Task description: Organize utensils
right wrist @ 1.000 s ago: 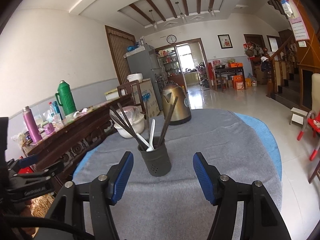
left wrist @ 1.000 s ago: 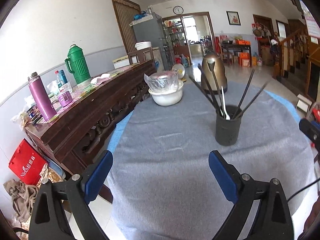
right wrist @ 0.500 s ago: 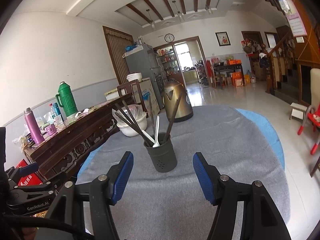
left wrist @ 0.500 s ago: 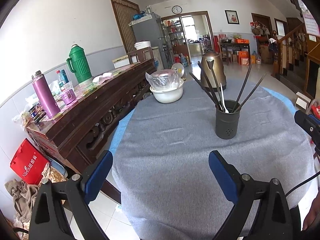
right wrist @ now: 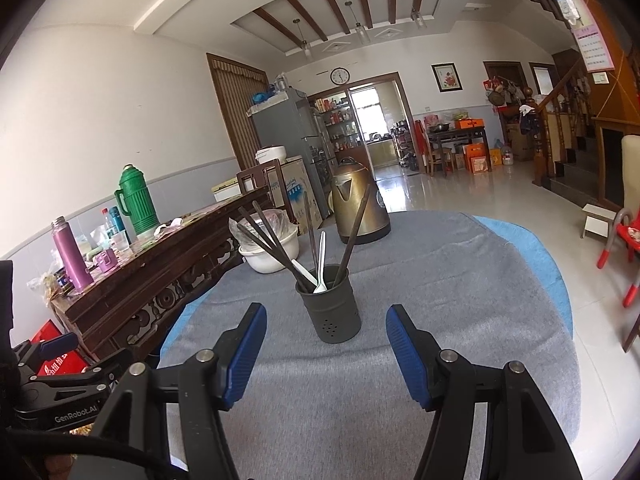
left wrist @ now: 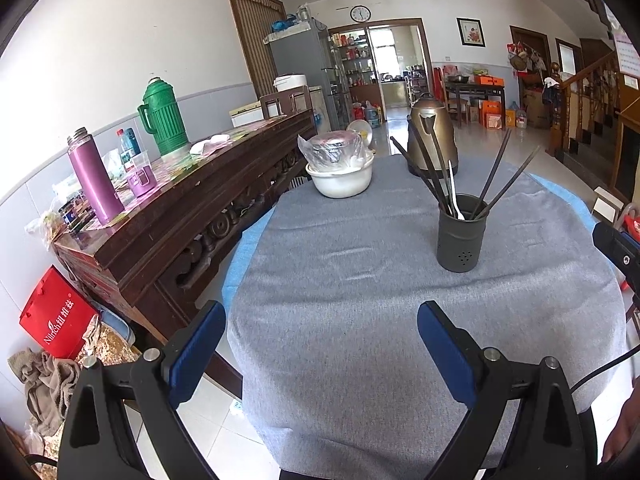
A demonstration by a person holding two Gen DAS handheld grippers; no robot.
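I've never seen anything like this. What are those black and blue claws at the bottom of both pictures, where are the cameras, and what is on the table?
There is no robot here. A person holds a two-finger gripper in each hand, and each gripper has a wide-angle camera that looks forward along its fingers. One picture comes from the left gripper, the other from the right gripper. The blue pads are the fingertips. Both grippers are open and hold nothing.

In front of them is a round table with a grey cloth. On it stand a dark utensil holder with dark chopsticks and a white spoon in it, a white bowl with a plastic-wrapped dish on top, and a brass-coloured kettle. The right gripper faces the holder but does not touch it.
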